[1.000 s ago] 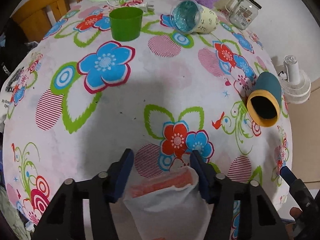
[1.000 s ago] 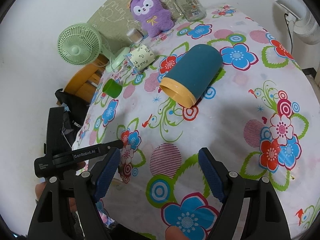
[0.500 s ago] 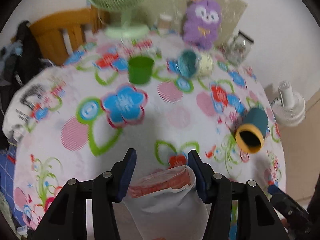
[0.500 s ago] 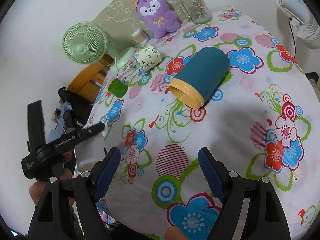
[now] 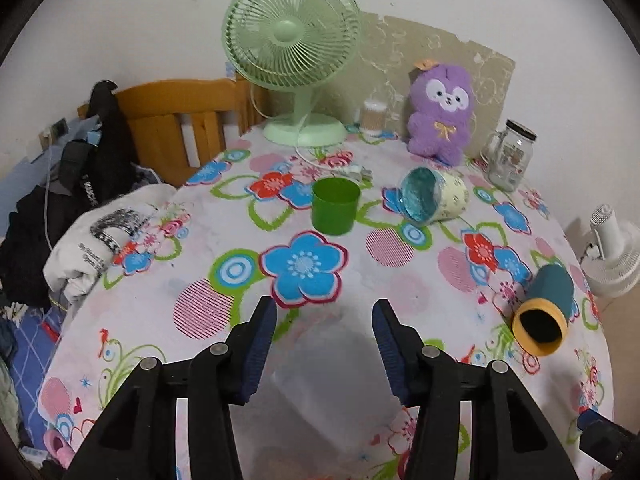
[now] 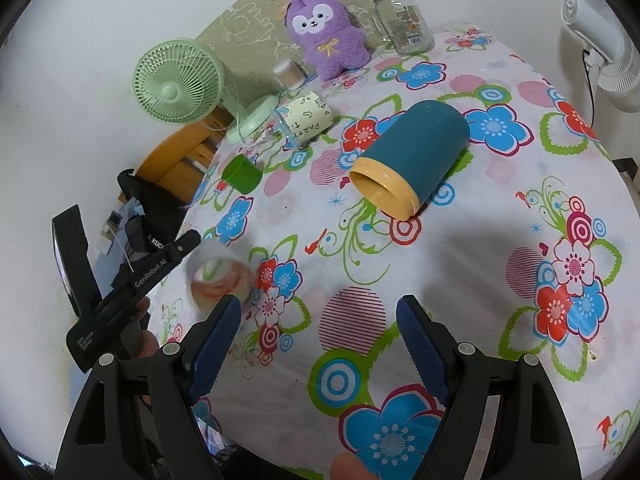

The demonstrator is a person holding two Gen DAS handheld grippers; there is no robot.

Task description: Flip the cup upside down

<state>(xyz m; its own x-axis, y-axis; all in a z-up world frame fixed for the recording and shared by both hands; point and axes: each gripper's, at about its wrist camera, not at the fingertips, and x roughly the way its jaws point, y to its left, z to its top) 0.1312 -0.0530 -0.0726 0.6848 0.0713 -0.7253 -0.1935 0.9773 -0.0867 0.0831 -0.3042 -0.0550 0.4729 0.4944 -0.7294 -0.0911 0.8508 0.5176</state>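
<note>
A white paper cup with an orange band (image 6: 218, 276) shows blurred near the table's left edge in the right wrist view, by my left gripper's body; I cannot tell how it rests. In the left wrist view a pale translucent shape (image 5: 324, 364) lies between the fingers of my left gripper (image 5: 324, 344), whose jaws stand wide apart. My right gripper (image 6: 320, 340) is open and empty above the tablecloth. A teal cup with a yellow rim (image 6: 412, 160) lies on its side; it also shows in the left wrist view (image 5: 546, 312).
A green cup (image 5: 335, 205) stands upright mid-table. A patterned cup (image 5: 432, 196) lies on its side. A green fan (image 5: 294, 46), purple plush (image 5: 440, 114) and glass jar (image 5: 510, 156) stand at the back. A wooden chair (image 5: 176, 120) with clothes is on the left.
My left gripper has tilted up and its jaws have widened; the paper cup held between its fingers has slipped out of the grip. The right gripper has barely moved.
</note>
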